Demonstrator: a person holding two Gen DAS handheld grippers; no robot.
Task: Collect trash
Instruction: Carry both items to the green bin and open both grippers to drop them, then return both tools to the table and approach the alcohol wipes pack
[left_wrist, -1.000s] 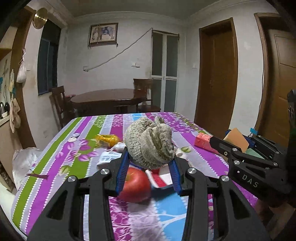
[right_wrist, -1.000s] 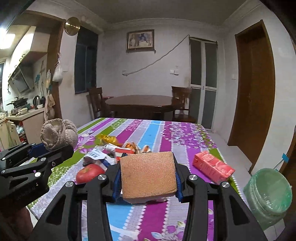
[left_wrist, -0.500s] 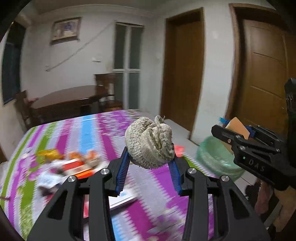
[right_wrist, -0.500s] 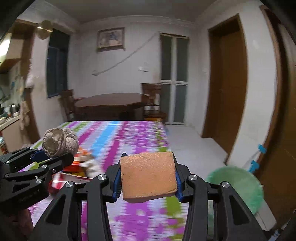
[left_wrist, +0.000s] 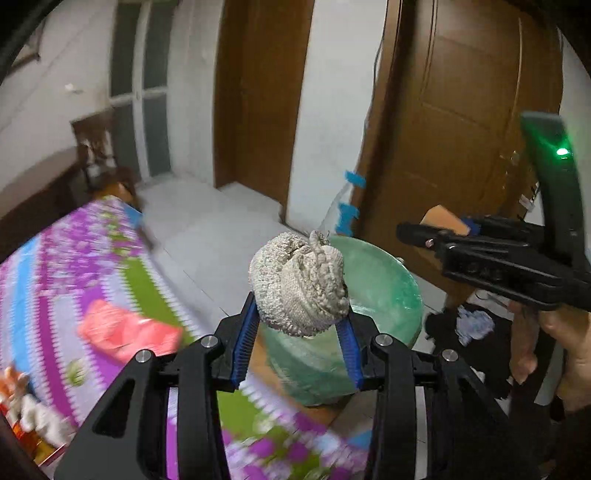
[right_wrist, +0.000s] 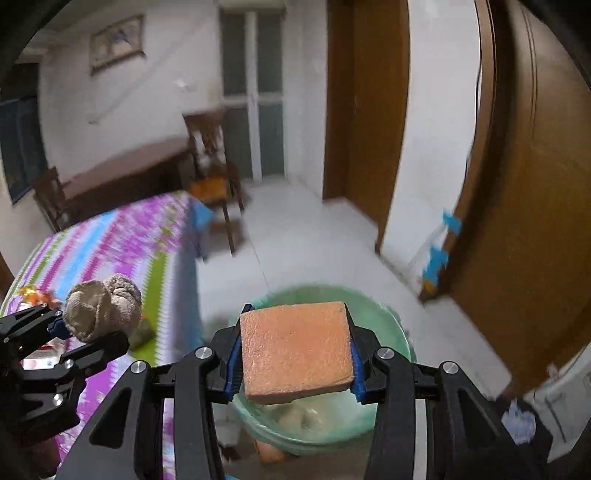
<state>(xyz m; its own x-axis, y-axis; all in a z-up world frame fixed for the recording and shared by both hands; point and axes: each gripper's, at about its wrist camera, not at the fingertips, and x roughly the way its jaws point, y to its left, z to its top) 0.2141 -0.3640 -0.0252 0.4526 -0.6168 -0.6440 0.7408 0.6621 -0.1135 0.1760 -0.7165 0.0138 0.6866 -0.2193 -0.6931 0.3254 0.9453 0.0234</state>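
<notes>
Two tools are up, each gripping one piece of trash, and one green bin (right_wrist: 400, 341) stands on the floor just beside the bench (left_wrist: 48, 266) with its striped cloth. The left tool (left_wrist: 300, 334) clamps a balled-up knitted rag (left_wrist: 299, 286), roundish with no clear long axis, held in front of the bin's mouth. The right tool (right_wrist: 295, 363) pinches an orange sponge (right_wrist: 295, 350) lying flat, its broad face up, over the bin.
</notes>
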